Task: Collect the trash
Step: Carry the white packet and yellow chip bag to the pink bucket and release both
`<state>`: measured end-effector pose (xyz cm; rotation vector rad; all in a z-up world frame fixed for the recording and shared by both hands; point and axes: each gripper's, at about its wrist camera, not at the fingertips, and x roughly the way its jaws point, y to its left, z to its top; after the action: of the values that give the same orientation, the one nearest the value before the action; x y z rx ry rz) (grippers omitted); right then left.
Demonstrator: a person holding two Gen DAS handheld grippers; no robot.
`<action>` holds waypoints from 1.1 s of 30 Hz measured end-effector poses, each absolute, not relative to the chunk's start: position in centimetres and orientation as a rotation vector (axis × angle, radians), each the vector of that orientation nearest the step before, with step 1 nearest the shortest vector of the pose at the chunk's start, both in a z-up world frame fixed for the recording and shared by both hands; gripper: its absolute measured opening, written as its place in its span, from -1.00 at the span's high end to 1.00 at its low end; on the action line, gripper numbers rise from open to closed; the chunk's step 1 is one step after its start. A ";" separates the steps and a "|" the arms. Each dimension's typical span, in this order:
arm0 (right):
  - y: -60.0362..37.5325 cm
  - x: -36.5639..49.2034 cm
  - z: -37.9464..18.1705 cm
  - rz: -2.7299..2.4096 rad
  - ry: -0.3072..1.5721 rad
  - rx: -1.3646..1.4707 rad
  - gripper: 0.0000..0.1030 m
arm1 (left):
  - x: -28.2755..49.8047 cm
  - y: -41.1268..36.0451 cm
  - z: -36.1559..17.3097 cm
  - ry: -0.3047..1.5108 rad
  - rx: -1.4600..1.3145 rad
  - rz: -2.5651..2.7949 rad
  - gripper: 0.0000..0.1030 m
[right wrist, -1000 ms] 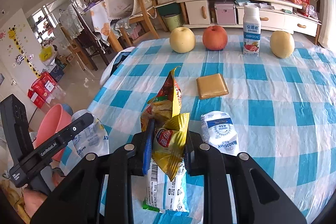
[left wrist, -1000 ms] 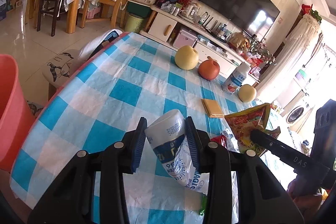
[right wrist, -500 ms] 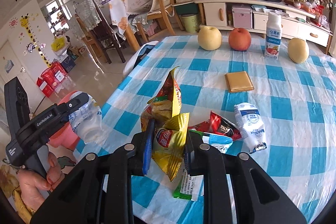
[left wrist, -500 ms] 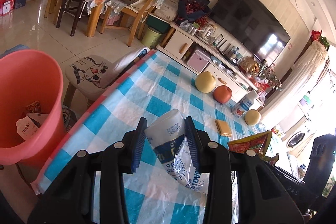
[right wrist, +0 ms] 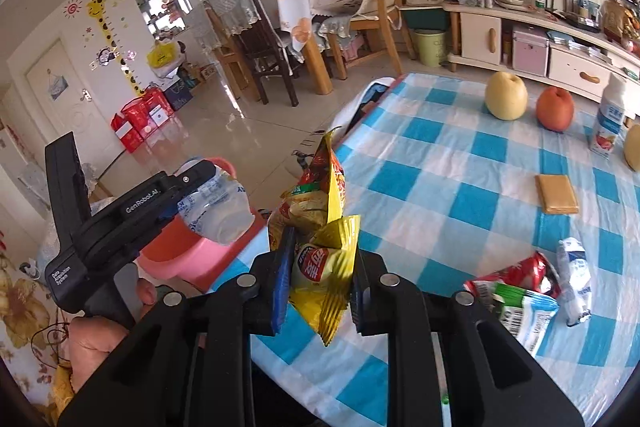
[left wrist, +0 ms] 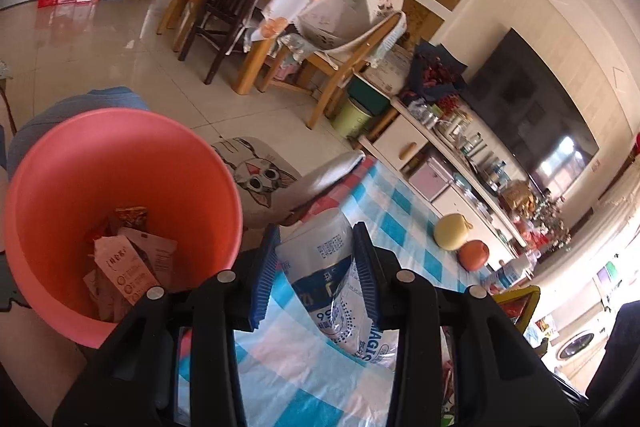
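My left gripper (left wrist: pixel 316 247) is shut on a crumpled white and blue milk pouch (left wrist: pixel 328 267). It hangs over the table's left edge, just right of a pink bucket (left wrist: pixel 52 163) that holds several wrappers (left wrist: pixel 124 267). In the right wrist view that same pouch (right wrist: pixel 218 207) sits above the bucket (right wrist: pixel 180 251), with a hand (right wrist: pixel 100 331) on the left gripper's handle. My right gripper (right wrist: pixel 322 247) is shut on yellow snack wrappers (right wrist: pixel 320 227) above the checked tablecloth (right wrist: pixel 460 163). A red wrapper (right wrist: pixel 516 275), a green and white packet (right wrist: pixel 524 311) and a second milk pouch (right wrist: pixel 576 279) lie on the cloth.
Two pale pears (right wrist: pixel 506 95), a red apple (right wrist: pixel 554 109), an upright yoghurt bottle (right wrist: pixel 608 123) and a flat tan block (right wrist: pixel 556 193) sit on the table. A cat-print stool (left wrist: pixel 260 179) stands beside the bucket. Wooden chairs (right wrist: pixel 360 27) and a TV cabinet (right wrist: pixel 540 43) lie beyond.
Both grippers have swung left toward the table's edge with their loads still held. The pink bucket has come fully into the left wrist view, its inside now visible.
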<state>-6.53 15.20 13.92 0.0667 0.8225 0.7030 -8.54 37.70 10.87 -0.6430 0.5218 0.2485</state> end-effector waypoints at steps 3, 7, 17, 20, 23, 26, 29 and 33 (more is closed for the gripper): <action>18.7 -6.4 14.2 0.757 0.825 0.040 0.51 | -8.9 39.9 10.8 0.502 -0.671 0.327 0.24; 23.7 -6.3 14.6 0.826 0.824 -0.002 0.51 | -9.6 42.7 10.6 0.475 -0.720 0.418 0.24; 33.0 -4.4 13.5 0.927 0.837 -0.059 0.51 | -11.4 49.2 8.7 0.446 -0.900 0.605 0.24; 34.8 -3.7 12.8 0.937 0.849 -0.073 0.51 | -11.2 50.2 8.1 0.461 -0.932 0.622 0.24; 36.4 -3.2 11.8 0.927 0.863 -0.093 0.45 | -11.5 50.9 7.6 0.461 -0.944 0.674 0.24; 36.8 -2.4 11.0 0.941 0.885 -0.039 0.31 | -11.0 51.2 7.3 0.467 -0.935 0.699 0.21; 35.9 -2.5 10.9 0.924 0.869 -0.005 -0.13 | -10.9 51.2 7.4 0.470 -0.907 0.724 0.06; 33.8 -2.8 11.2 0.886 0.835 -0.002 -0.38 | -11.0 50.3 7.4 0.461 -0.868 0.743 -0.37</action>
<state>-2.80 33.75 11.20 -0.0019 0.8352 0.8856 -11.04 50.34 7.41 -0.8684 0.4612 0.7426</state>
